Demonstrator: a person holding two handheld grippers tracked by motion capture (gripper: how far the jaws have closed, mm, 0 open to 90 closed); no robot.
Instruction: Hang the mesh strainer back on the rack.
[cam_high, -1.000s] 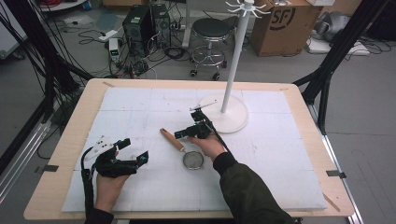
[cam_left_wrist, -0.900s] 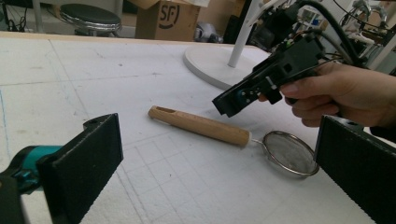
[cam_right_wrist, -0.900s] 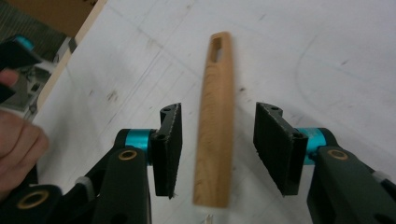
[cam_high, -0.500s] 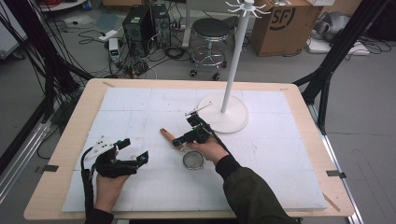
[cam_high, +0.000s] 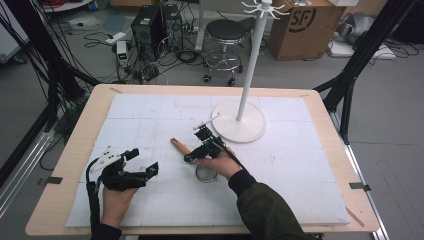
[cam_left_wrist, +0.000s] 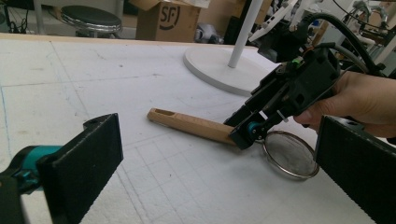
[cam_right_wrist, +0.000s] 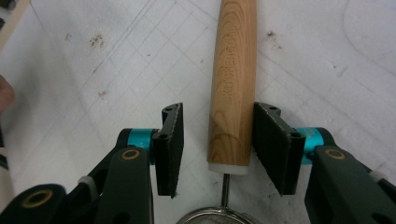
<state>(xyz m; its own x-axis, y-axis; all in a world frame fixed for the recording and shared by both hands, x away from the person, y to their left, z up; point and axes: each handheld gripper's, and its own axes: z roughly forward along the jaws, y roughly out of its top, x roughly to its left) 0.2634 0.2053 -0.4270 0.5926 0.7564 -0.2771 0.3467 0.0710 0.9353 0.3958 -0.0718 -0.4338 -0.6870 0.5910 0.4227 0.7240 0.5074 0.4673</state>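
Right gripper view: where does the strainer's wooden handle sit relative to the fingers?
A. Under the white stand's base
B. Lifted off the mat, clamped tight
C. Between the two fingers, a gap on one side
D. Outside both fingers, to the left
C: the wooden handle lies between the right gripper fingers, close by one finger with a clear gap at the other.

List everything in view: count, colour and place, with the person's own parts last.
Small sieve with light wooden handle and round metal mesh: one, lying mid-table on the foam.
White stand with round base: one, far side of the table.
White foam sheet: one, covering the wooden table.
Black round stool: one, on the floor beyond the table.
Brown cardboard box: one, on the floor at the back.
Left gripper: black, open, resting at the near left.
Right gripper: black, jaws either side of the handle, a gap on one side.
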